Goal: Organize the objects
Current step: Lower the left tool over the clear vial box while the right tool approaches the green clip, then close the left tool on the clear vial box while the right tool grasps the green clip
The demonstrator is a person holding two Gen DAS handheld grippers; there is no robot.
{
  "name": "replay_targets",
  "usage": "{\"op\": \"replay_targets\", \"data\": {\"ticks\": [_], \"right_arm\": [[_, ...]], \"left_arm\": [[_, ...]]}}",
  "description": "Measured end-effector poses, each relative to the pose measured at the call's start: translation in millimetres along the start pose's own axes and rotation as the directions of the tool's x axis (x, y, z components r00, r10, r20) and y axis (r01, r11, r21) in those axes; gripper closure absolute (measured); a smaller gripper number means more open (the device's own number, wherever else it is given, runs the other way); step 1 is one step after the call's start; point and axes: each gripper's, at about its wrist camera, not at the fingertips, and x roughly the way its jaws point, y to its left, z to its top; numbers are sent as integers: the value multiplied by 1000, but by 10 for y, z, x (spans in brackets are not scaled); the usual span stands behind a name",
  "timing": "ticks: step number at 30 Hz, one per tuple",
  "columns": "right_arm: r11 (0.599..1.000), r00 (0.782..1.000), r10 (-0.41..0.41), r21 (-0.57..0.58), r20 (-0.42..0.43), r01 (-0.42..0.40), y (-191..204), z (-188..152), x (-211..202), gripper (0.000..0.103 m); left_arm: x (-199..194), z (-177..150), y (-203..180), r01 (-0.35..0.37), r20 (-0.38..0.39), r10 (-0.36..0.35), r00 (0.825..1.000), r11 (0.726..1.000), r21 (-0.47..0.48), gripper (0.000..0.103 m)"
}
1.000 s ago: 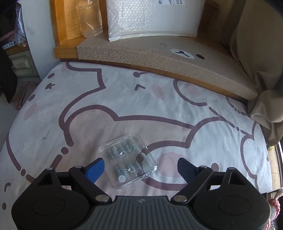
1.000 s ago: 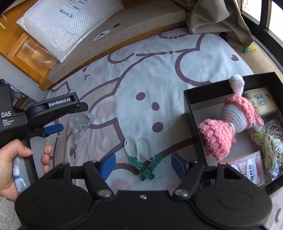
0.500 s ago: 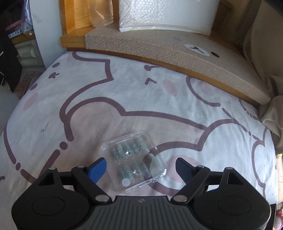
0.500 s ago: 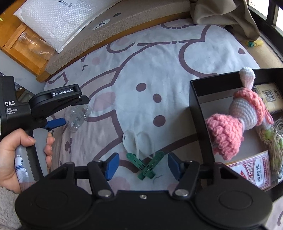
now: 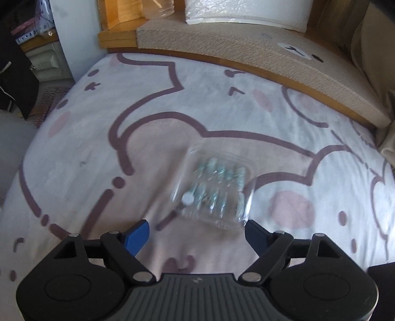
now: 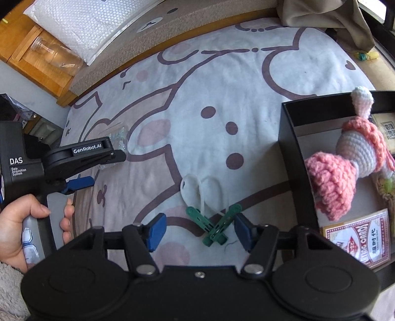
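A clear plastic box of small teal pieces lies on the bear-print cover, just ahead of my left gripper, which is open and empty. The right wrist view shows that gripper from the side, held by a hand and hiding most of the box. Two crossed green clothes pegs lie between the fingers of my open right gripper, close to its right finger, untouched. White earphones lie just beyond the pegs.
A black box at the right holds a pink crochet doll, playing cards and cord. A woven bench mat, a bubble mailer and a clear jar line the far side.
My left gripper has sunk toward the clear box, which now sits further ahead and to the right in its view. The right gripper's jaws have narrowed a little around the pegs.
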Motion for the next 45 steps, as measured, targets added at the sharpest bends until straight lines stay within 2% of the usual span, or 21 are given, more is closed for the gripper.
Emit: {"op": "replay_targets", "data": {"ticks": [3,8,11,14,18,20,26,31,34,35,38,45], "right_arm": [[999,999,-34,-42,3,34,72,-12,31,40],[992,994,-106,-73,8,107,127,-34,37,40],[994,996,-85,-63,-15,84,112,-47,31,40],[993,996,-91,-74,-24,89,125,-56,69,40],[991,994,-101,-91,-33,98,146,-62,117,40],[990,994,-107,-95,-35,104,144,-59,141,40],[988,992,-124,-100,-37,119,120,-68,210,42],[983,990,-134,-133,-44,127,129,-101,250,47],[977,988,-152,-155,-37,145,129,-99,264,58],[977,987,-158,-153,-34,151,117,-91,263,65],[979,988,-150,-142,-31,144,90,-70,249,78],[979,990,-136,-154,-34,130,95,-91,213,78]], "left_arm": [[35,-25,71,-41,2,41,999,999,33,19],[9,25,85,-6,30,6,1000,1000,11,20],[-2,64,8,-3,70,-1,998,999,50,18],[10,98,-84,-20,99,7,995,991,129,18],[53,117,-153,-56,121,29,992,973,223,10],[75,125,-167,-64,127,34,991,968,242,9],[118,159,-190,-33,151,-6,989,967,252,9],[202,173,-224,-11,128,-24,991,963,269,12],[191,182,-211,27,113,-56,992,969,245,22],[182,186,-222,31,110,-61,992,968,249,25],[164,175,-243,40,95,-65,993,969,242,25],[108,118,-238,48,24,-54,998,977,206,25]]}}
